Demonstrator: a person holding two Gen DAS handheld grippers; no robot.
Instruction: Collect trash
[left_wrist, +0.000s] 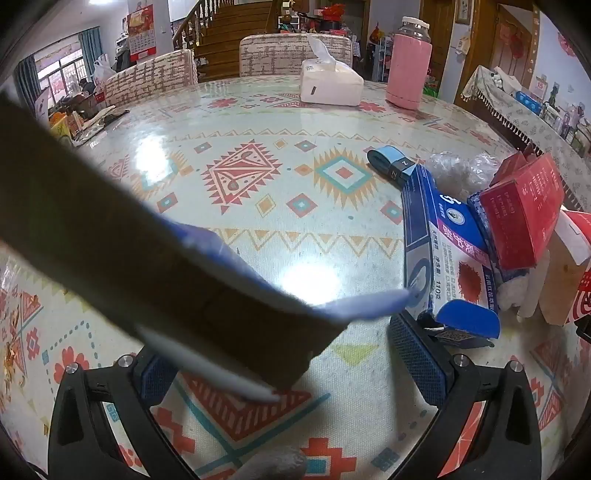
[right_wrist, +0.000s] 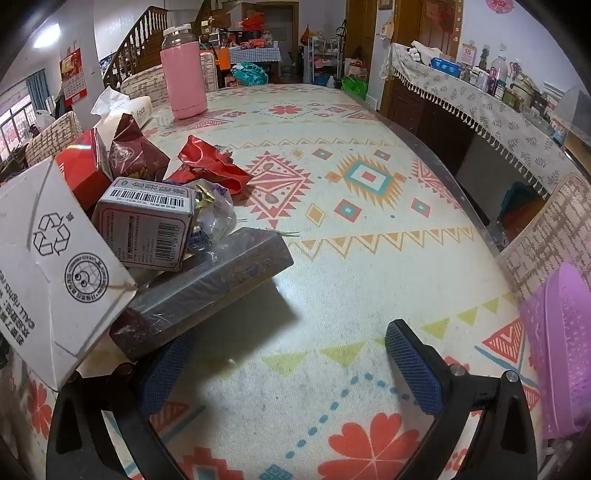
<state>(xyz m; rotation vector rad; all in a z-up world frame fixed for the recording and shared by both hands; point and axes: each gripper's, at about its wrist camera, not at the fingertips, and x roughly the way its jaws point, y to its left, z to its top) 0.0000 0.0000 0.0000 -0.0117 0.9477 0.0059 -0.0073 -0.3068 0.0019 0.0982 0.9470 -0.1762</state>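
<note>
Up close, the left gripper (left_wrist: 291, 362) gapes wide around a blurred brown cardboard flap (left_wrist: 155, 258); the right gripper (right_wrist: 291, 365) gapes wide, empty. Piled trash: blue "110" box (left_wrist: 439, 251), grey barcoded carton (right_wrist: 147, 229), white recycling-symbol box (right_wrist: 51, 269). Right: pink perforated plastic basket (right_wrist: 565, 354).

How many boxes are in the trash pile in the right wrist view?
4 that I can make out: white carton with recycling symbol at far left, grey barcode box beside it, dark wrapped flat box underneath, red box behind. Others may be hidden behind the carton.
</note>
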